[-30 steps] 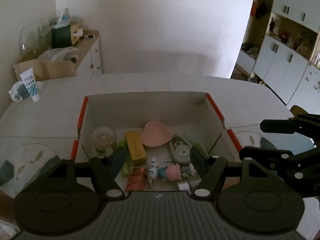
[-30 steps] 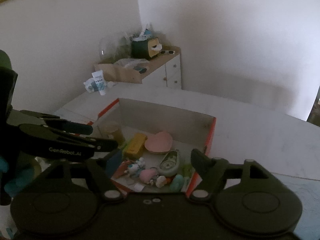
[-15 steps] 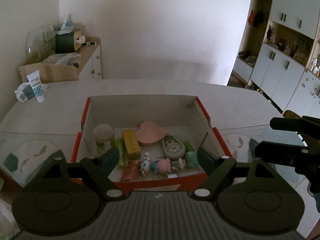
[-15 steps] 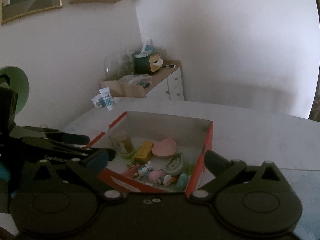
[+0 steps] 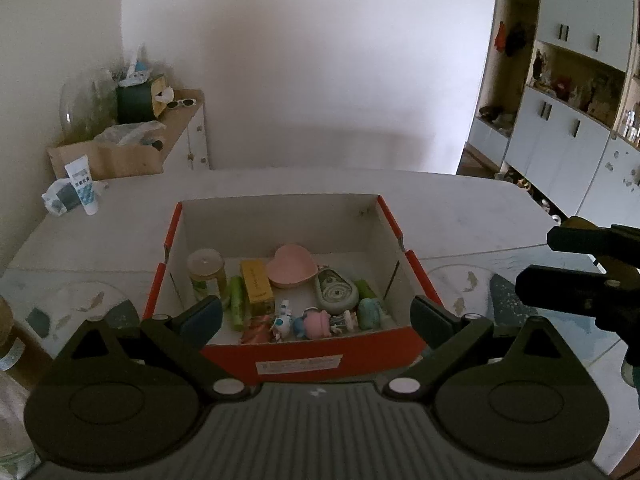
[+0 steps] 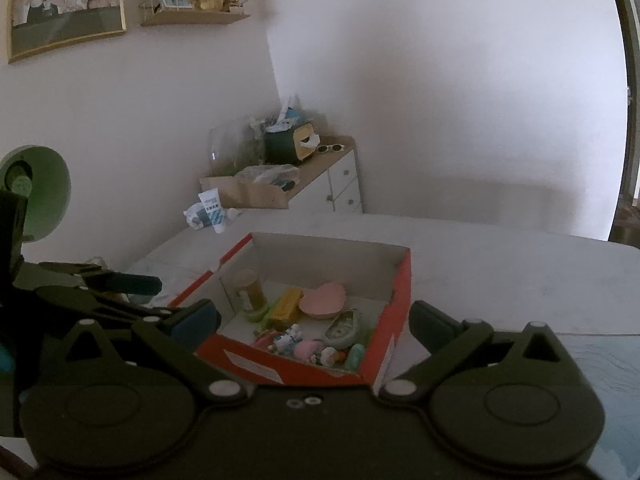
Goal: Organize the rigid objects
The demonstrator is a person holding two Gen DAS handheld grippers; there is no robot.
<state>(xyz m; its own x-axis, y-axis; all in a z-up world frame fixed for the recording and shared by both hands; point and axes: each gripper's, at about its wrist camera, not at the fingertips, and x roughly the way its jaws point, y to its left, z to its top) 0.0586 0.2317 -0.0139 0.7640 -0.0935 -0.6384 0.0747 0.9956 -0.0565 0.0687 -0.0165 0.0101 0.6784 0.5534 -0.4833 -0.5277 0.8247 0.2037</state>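
Observation:
A red cardboard box (image 5: 304, 354) (image 6: 394, 280) stands on the table and holds several small objects: a pink heart dish (image 5: 291, 270) (image 6: 323, 300), a yellow box (image 5: 257, 286), a jar (image 5: 205, 272) (image 6: 250, 288), a green oval case (image 5: 335, 290), a green tube (image 5: 237, 300) and small toy figures (image 5: 312, 322) (image 6: 308, 348). My left gripper (image 5: 316, 314) is open and empty, held back from the box's near wall. My right gripper (image 6: 314, 320) is open and empty, in front of the box's near corner.
The box sits on a pale table (image 5: 280, 188) with round fish-patterned mats (image 5: 460, 284). A white tube (image 5: 82, 186) stands at the far left. A cluttered cabinet (image 5: 176, 128) stands behind, cupboards (image 5: 560, 128) at right. A green lamp (image 6: 36, 192) is beside the left gripper.
Both grippers have drawn back and up from over the box, so the whole box and its red front wall now show. Both stay open and empty.

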